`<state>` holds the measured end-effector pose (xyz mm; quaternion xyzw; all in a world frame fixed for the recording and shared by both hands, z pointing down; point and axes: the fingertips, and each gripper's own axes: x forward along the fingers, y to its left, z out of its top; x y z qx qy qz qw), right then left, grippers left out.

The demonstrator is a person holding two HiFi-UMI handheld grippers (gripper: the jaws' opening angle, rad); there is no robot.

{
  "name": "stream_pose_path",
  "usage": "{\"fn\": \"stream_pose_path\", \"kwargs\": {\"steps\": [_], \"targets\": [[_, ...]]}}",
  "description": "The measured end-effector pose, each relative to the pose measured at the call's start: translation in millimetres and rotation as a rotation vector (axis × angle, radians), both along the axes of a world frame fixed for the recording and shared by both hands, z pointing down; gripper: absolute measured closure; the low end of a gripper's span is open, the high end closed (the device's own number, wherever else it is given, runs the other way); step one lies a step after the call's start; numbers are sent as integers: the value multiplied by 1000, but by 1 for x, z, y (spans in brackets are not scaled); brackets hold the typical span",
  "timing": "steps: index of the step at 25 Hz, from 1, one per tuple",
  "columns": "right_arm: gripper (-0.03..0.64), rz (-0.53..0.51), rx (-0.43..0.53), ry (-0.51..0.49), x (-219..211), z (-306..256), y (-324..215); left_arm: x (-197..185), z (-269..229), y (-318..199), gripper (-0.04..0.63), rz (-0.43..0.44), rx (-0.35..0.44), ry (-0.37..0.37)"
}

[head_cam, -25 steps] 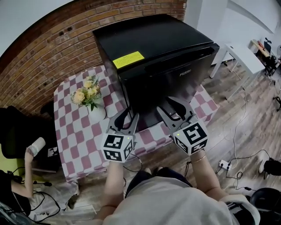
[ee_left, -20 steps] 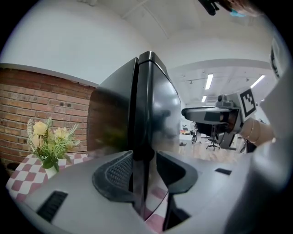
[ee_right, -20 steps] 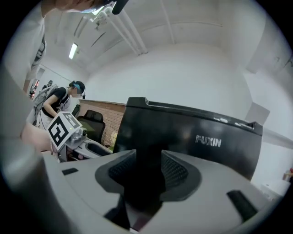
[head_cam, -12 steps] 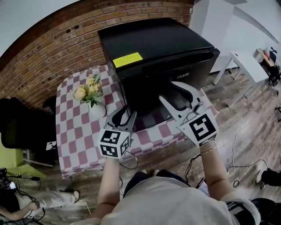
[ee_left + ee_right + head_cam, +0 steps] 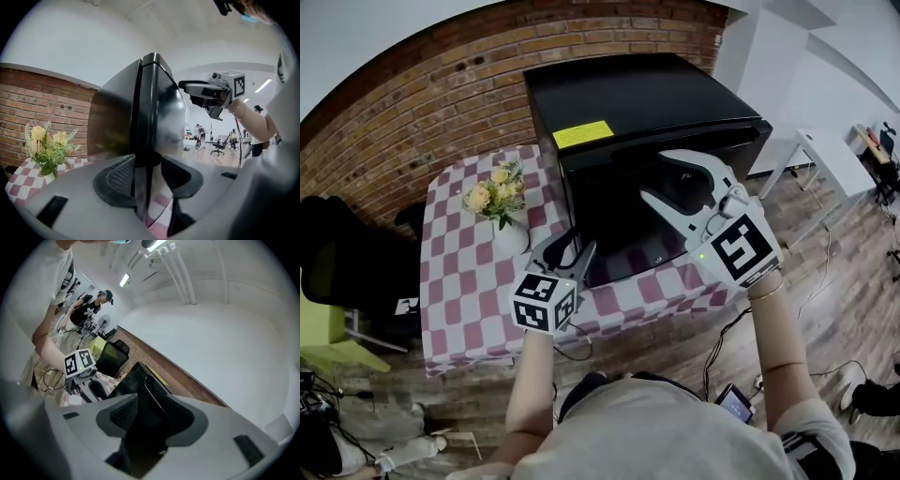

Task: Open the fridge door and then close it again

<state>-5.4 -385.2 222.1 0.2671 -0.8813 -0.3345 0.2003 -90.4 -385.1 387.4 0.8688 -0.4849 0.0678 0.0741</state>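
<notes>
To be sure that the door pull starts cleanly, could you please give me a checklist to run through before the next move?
1. Fridge door shut: ok.
2. Left tongs apart, have just been opening, gripping nothing: ok.
3. Right tongs apart, have just been opening, gripping nothing: ok.
4. Right tongs touching the door's top edge: cannot tell.
5. Vase of flowers upright, standing apart from the fridge: ok.

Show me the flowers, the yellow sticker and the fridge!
flowers (image 5: 492, 194): head view, on the yellow blooms.
yellow sticker (image 5: 582, 135): head view, its middle.
fridge (image 5: 642, 94): head view, its black top.
</notes>
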Motion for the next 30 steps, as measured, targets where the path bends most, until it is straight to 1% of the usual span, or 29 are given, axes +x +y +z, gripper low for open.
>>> {"fn": "stream_pose_path", "kwargs": {"steps": [3,8,15,20,26,30], "targets": [[426,-10,14,87,0,1,-5,0,0,0,443,9,-1,9],[428,-35,37,175,-2,2,-7,0,0,-1,440,13,3,20],[433,-15,81,361,0,18,-20,3,0,-2,436,32,7,19],[442,-26,86,383,-1,20,-20,4,1,-3,434,47,19,33],[445,-26,96,379,-2,20,-21,4,0,-5,434,67,31,16],[449,-30,93,390,-1,20,-20,5,1,-4,434,65,34,16]]}}
